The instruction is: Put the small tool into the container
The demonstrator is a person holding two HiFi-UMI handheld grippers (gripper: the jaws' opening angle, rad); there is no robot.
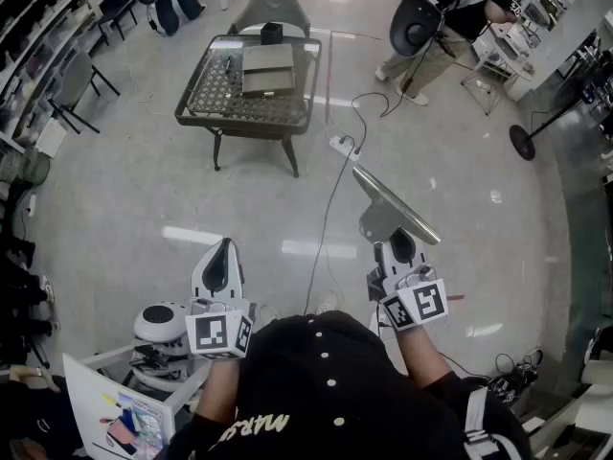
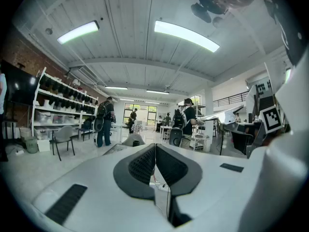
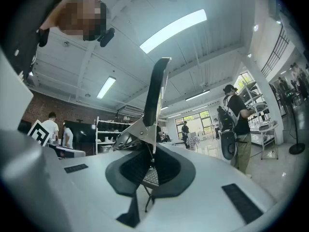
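My right gripper (image 1: 396,248) is shut on the small tool (image 1: 394,209), a flat metal scraper-like blade with a folded metal bracket. It sticks forward and up over the floor. In the right gripper view the blade (image 3: 157,93) rises upright from between the dark pads (image 3: 129,170). My left gripper (image 1: 225,253) is shut with nothing in it; its pads (image 2: 140,164) meet in the left gripper view. Far ahead stands a low mesh-topped table (image 1: 222,96) bearing a grey box-like container (image 1: 267,70) and a small black cup (image 1: 271,33). Both grippers are well short of the table.
A grey chair (image 1: 273,6) stands behind the table. A cable (image 1: 329,214) and power strip (image 1: 345,146) lie on the shiny floor between me and the table. A person (image 1: 455,17) stands at the back right, chairs (image 1: 73,88) at the left, a white device (image 1: 160,323) by my left side.
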